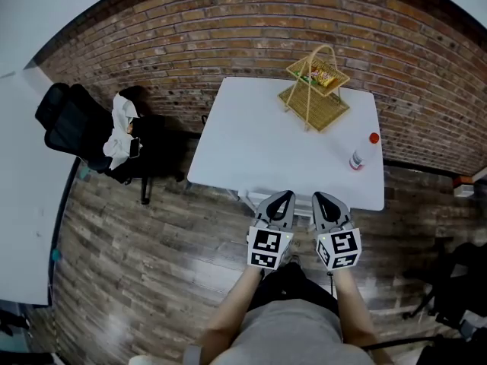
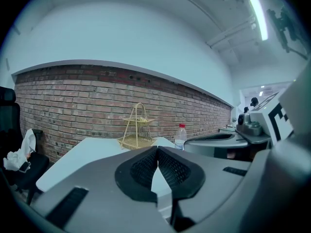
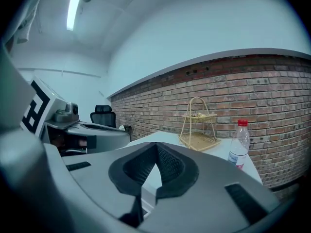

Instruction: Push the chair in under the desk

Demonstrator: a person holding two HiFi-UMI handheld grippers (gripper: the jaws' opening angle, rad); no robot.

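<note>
A white desk (image 1: 251, 143) stands against the brick wall. Only a strip of the white chair (image 1: 248, 198) shows from under the desk's near edge; the rest is hidden by the desktop. My left gripper (image 1: 283, 197) and right gripper (image 1: 319, 198) are side by side at that near edge, both pointing at the desk. Both are shut with nothing between the jaws. In the left gripper view the left gripper (image 2: 157, 153) looks across the desk (image 2: 82, 154). The right gripper (image 3: 156, 148) does the same in its own view.
A two-tier wicker basket (image 1: 316, 90) and a red-capped bottle (image 1: 357, 160) stand on the desk, with a loose red cap (image 1: 374, 138) nearby. A black office chair (image 1: 76, 124) draped with a white cloth (image 1: 120, 131) is at the left. Another white table (image 1: 23, 204) fills the far left.
</note>
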